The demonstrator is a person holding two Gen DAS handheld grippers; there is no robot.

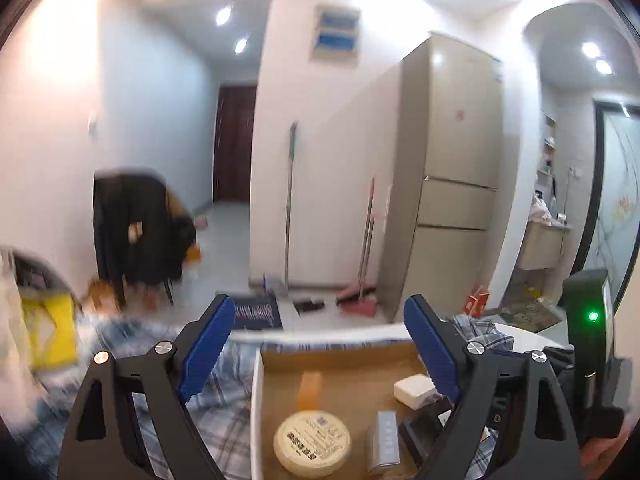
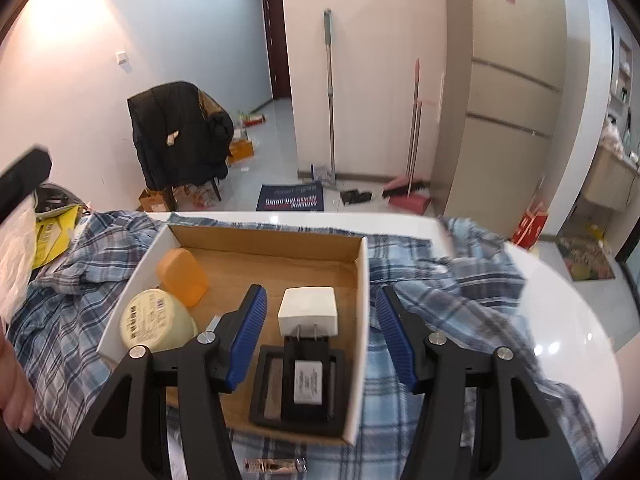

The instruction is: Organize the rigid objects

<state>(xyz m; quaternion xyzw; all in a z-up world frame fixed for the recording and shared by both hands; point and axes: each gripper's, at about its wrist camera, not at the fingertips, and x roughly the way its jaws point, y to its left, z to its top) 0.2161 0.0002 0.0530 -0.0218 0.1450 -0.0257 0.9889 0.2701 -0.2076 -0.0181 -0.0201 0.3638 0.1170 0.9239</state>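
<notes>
A shallow cardboard box [image 2: 362, 280] with white outer walls sits on a blue plaid cloth [image 2: 452, 304]. Inside it lie an orange case [image 2: 182, 277], a round cream tin [image 2: 154, 320], a white charger [image 2: 308, 310] and a black frame-like object [image 2: 298, 384]. A silver box [image 1: 383, 442] also lies in it in the left wrist view, beside the tin [image 1: 312, 442] and charger [image 1: 414, 389]. My right gripper [image 2: 320, 334] is open and empty above the box's right half. My left gripper [image 1: 320, 340] is open and empty above the box [image 1: 256, 408].
The cloth covers a white round table [image 2: 568, 320]. A yellow bag [image 2: 52, 234] lies at the left. A small shiny object [image 2: 276, 466] lies on the cloth near the front. Beyond stand a chair with a black jacket [image 2: 180, 132], a fridge [image 2: 512, 80], a mop and a broom.
</notes>
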